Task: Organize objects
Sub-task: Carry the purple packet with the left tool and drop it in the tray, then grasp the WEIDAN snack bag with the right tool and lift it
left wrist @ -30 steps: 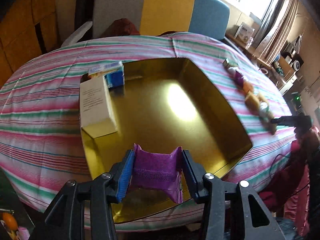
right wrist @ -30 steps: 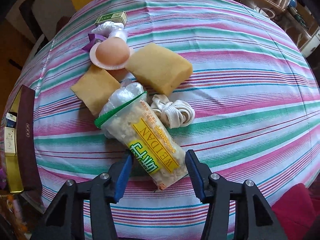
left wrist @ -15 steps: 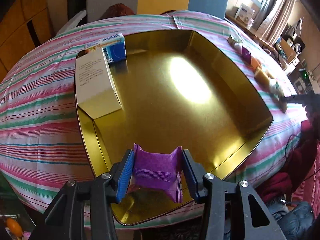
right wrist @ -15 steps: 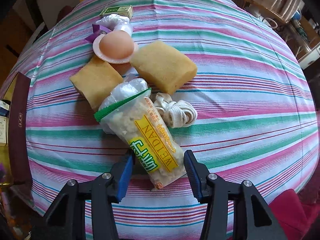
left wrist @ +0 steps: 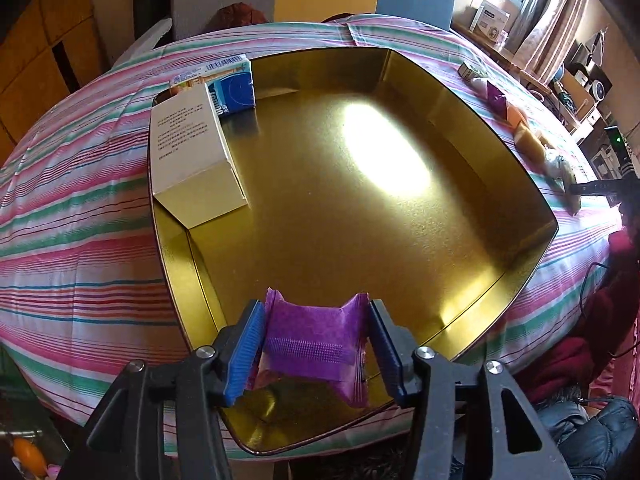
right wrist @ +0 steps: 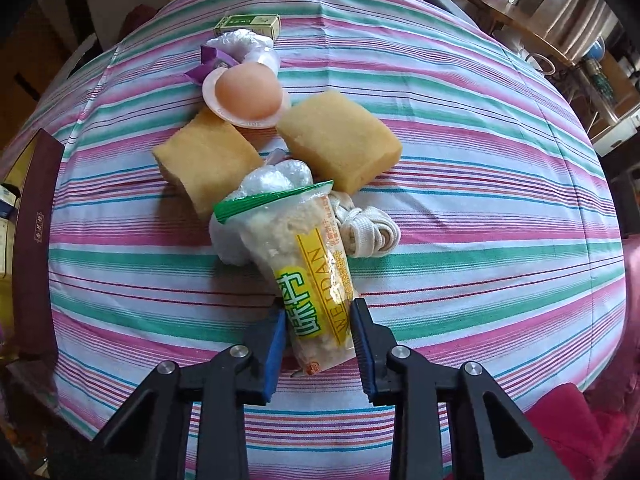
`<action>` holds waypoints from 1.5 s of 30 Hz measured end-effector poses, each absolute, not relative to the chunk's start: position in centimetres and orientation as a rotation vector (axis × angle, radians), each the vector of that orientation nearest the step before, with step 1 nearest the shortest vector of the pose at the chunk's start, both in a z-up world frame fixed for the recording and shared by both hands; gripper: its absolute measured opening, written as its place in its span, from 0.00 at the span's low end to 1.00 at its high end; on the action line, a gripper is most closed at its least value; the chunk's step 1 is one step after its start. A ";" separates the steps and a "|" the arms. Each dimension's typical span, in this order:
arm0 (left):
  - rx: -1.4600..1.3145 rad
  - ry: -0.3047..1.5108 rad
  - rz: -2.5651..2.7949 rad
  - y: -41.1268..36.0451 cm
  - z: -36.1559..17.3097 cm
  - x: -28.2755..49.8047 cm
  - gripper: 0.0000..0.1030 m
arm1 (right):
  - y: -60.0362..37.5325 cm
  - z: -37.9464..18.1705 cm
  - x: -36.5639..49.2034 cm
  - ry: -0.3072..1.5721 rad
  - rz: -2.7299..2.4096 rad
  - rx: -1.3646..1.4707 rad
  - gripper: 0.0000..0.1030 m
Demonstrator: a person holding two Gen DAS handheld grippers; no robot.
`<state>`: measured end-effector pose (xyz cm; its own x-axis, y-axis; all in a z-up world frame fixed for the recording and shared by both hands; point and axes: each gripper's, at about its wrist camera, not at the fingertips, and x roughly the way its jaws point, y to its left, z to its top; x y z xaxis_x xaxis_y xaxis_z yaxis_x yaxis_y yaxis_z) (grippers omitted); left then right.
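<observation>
On the striped tablecloth (left wrist: 72, 248) sits a wide gold tin (left wrist: 472, 136), and in its far left corner a white box (left wrist: 192, 148) stands against a smaller blue carton (left wrist: 236, 88). Over the tin's near edge hangs the left gripper (left wrist: 316, 348), its jaws having just been opening, with a purple packet (left wrist: 316, 340) between the blue pads; the left pad looks slightly off the wrapper, the right one close against it (whether it still presses cannot be told). Farther right, past the tin's wall, a row of small items lies on the cloth. In the right wrist view, the right gripper (right wrist: 318, 344) has just been closing and now pinches the near end of a snack bag (right wrist: 316, 280) with a yellow label. Beyond it lie two yellow sponges (right wrist: 208, 160) (right wrist: 340, 144), a jelly cup (right wrist: 246, 94), a coiled white strap (right wrist: 368, 234) and, farthest, a small green box (right wrist: 248, 24).
</observation>
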<state>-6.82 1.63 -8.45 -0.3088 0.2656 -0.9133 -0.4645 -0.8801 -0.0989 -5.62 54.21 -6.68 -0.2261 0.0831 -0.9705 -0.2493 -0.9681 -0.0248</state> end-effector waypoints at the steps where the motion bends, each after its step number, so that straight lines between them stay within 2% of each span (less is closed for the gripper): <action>1: -1.494 0.259 2.214 1.9 -8.5 -6.9 0.53 | 54.4 -6.8 -5.3 0.199 2.297 -1.804 0.31; 6: -1.491 0.259 2.203 2.1 -8.6 -6.9 0.56 | 54.2 -6.9 -5.0 0.199 2.305 -1.805 0.30; 9: -1.484 0.243 2.201 2.0 -8.4 -6.9 0.59 | 54.2 -6.4 -5.0 0.208 2.329 -1.787 0.27; 17: -1.463 0.204 2.208 1.6 -7.8 -7.1 0.60 | 52.5 -3.5 -3.9 0.180 2.402 -1.728 0.22; 36: -1.349 -0.035 2.312 -1.3 -4.3 -6.5 0.62 | 49.7 -1.1 -3.1 0.284 2.529 -1.662 0.19; 41: -1.336 -0.084 2.330 -1.6 -4.0 -6.5 0.62 | 46.8 1.0 -3.3 0.234 2.626 -1.629 0.18; 45: -1.341 -0.115 2.331 -1.8 -4.1 -6.4 0.62 | 45.9 -0.5 -4.4 0.181 2.582 -1.684 0.18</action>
